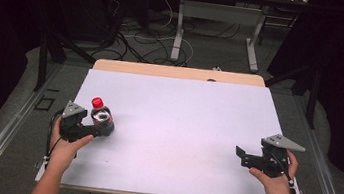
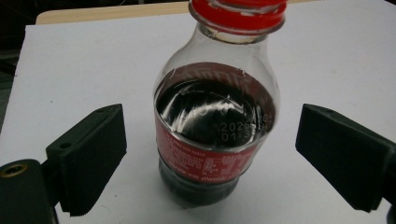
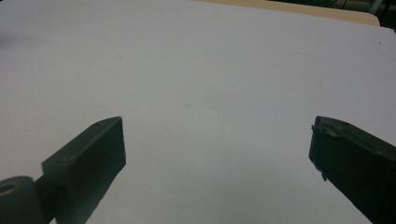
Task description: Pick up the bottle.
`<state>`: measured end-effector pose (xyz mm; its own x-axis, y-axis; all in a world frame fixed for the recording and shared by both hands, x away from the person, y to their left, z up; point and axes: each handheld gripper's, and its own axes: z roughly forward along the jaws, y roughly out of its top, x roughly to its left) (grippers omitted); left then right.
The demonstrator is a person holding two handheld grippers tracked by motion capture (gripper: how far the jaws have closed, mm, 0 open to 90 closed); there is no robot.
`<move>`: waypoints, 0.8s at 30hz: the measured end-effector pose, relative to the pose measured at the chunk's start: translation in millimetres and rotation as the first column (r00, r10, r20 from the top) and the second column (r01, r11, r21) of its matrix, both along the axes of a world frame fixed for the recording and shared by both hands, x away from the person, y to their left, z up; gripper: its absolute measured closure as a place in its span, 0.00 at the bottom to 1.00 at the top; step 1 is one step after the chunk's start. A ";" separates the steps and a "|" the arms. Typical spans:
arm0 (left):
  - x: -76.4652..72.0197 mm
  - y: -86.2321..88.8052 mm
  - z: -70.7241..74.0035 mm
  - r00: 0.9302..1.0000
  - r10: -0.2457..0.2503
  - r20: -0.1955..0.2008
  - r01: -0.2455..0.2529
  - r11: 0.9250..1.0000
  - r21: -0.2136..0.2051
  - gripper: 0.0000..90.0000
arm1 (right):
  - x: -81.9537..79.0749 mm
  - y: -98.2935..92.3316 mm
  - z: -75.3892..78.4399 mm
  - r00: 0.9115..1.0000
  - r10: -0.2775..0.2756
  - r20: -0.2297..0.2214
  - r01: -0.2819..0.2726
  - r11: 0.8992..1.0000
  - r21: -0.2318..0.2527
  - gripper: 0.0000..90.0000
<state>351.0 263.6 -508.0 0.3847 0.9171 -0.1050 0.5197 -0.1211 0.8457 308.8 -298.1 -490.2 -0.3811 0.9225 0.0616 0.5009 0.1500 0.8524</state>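
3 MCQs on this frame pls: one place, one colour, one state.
1. Where does the bottle stand on the table?
A. Near the left tool
B. Near the right tool
C. At the far edge

2. What colour is its cap?
A. Blue
B. Red
C. White

3. How do the left tool's jaws stand to the bottle?
A. Clamped on it
B. Either side of it, with gaps
C. Shut beside it

Key: 1 A, the high view shows it at the left tool; 2 B, the cap is red; 3 B, the left gripper view shows white table between each pad and the bottle.

One cola bottle (image 1: 102, 116), two grippers, left gripper (image 1: 100, 130), right gripper (image 1: 239, 155), one white table (image 1: 181, 123)
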 end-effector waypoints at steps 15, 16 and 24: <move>15.8 -6.0 -17.4 0.999 0.006 -0.040 -0.005 1.000 0.024 0.18 | 1.3 -1.5 -2.5 1.000 0.003 -0.003 -0.003 1.000 -0.012 0.05; 16.2 -5.5 -18.0 0.999 0.005 -0.042 -0.004 1.000 0.025 0.19 | 1.4 -1.2 -2.9 1.000 0.003 -0.004 -0.003 1.000 -0.012 0.05; 15.2 -8.7 -18.5 1.000 -0.009 -0.016 0.009 1.000 0.026 0.29 | 2.7 -0.2 -6.4 1.000 -0.006 -0.012 0.006 1.000 0.000 0.06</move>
<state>366.2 255.0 -526.5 0.3913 0.9161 -0.0872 0.5315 -0.1476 0.8341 311.5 -298.3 -496.5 -0.3748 0.9247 0.0660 0.5118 0.1471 0.8464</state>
